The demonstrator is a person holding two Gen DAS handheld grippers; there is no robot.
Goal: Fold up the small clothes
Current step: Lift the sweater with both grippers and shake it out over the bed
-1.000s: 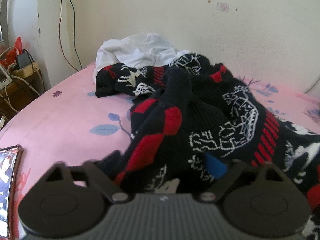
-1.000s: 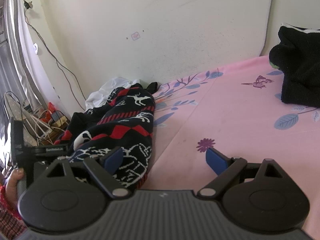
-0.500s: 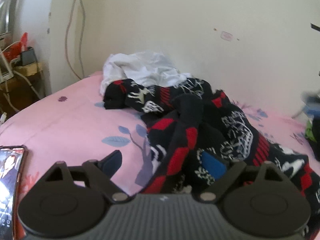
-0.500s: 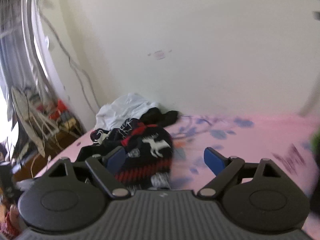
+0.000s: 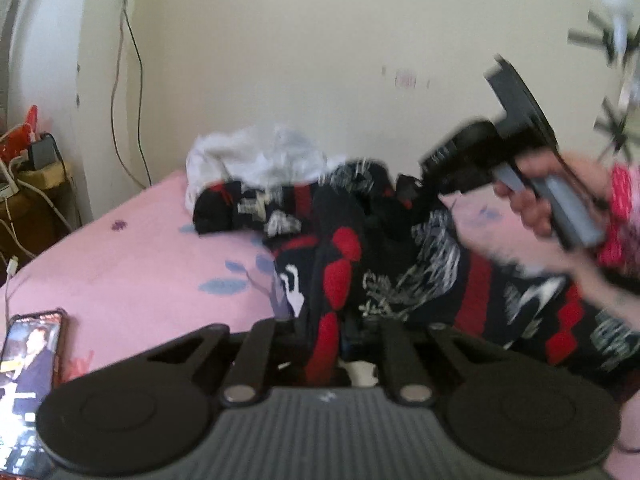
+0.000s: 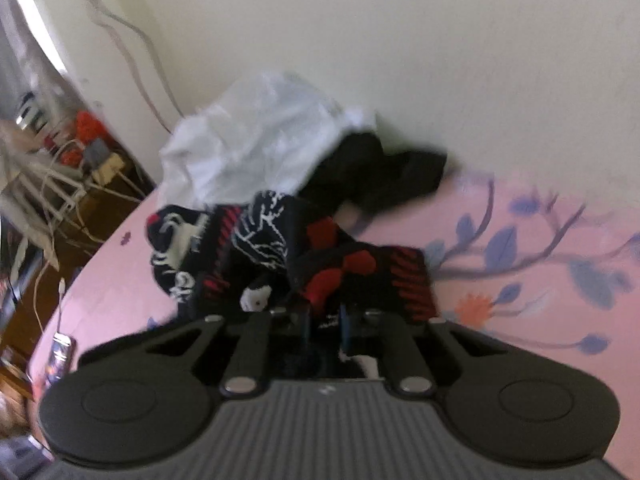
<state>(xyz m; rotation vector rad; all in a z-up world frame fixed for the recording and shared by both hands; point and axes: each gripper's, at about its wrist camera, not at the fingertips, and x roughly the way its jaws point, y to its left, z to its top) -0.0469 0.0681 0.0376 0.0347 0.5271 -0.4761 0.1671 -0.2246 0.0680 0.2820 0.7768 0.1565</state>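
Left wrist view: left gripper (image 5: 325, 350) clenched on fold of black-red-white patterned sweater (image 5: 400, 264), which sprawls over pink bedsheet (image 5: 132, 264) from 12 to 3 o'clock. White garment (image 5: 256, 156) behind it by wall. Phone (image 5: 28, 376) at 8 o'clock. Person's hand (image 5: 556, 196) holds other tool at 2 o'clock.

Right wrist view: right gripper (image 6: 325, 330) clamped on sweater (image 6: 280, 256) edge, cloth bunched toward 11 o'clock. White garment (image 6: 256, 140) and black cloth (image 6: 384, 172) at 12 o'clock against wall.

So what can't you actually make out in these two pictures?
- Patterned sweater: its full shape, bunched and cut by the left view's right edge.
- Black garment: its type, blurred, right view.
- Phone: cut by the left view's edge.
- Both grippers' fingertips: buried in fabric.
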